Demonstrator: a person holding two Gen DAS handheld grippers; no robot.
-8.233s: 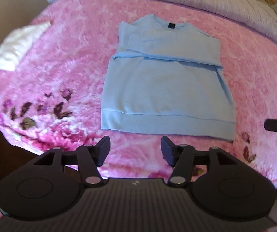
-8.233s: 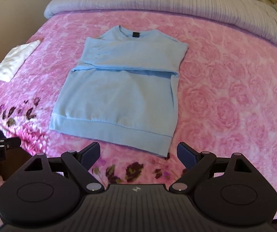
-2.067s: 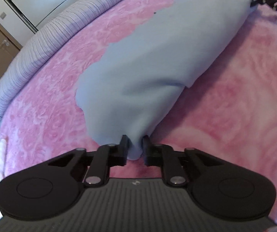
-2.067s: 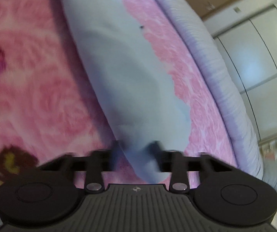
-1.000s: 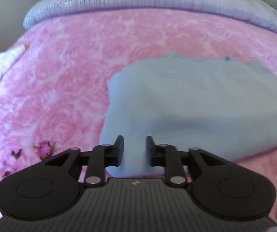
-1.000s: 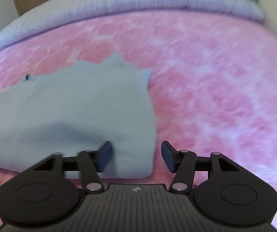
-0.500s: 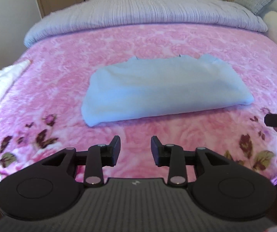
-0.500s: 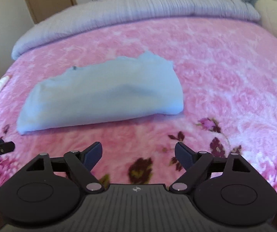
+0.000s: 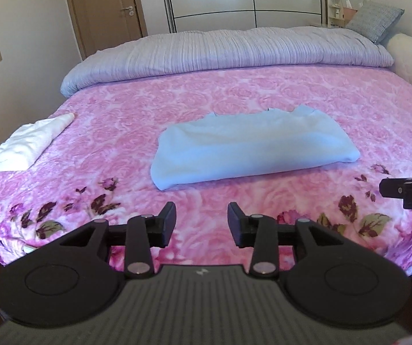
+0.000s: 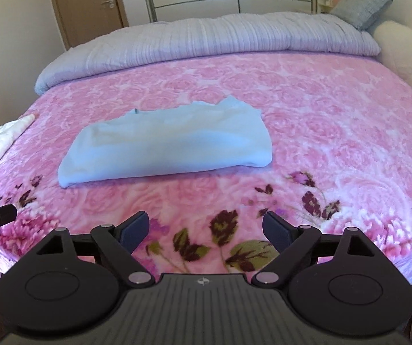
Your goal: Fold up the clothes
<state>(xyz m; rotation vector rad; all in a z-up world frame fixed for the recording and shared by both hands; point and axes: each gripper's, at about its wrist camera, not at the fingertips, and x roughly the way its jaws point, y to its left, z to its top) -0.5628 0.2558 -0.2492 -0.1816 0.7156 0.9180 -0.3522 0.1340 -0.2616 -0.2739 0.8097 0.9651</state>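
On the far left of the bed, a white folded garment (image 9: pixel 30 143) lies well apart from my work. My left tool (image 9: pixel 201 224) hangs over the near edge of the pink blanket (image 9: pixel 234 92) with its fingers apart and nothing between them; a second ago it was pinching the blue cloth. The light blue sweatshirt (image 9: pixel 252 149) now rests mid-bed as a flat band, doubled over where it earlier lay spread full length with sleeves crossed. My right tool (image 10: pixel 206 230) is also drawn back to the bed's near edge, fingers wide apart and empty. I judge the hem-to-collar fold done; one more fold across, or smoothing the ragged far edge, may remain.
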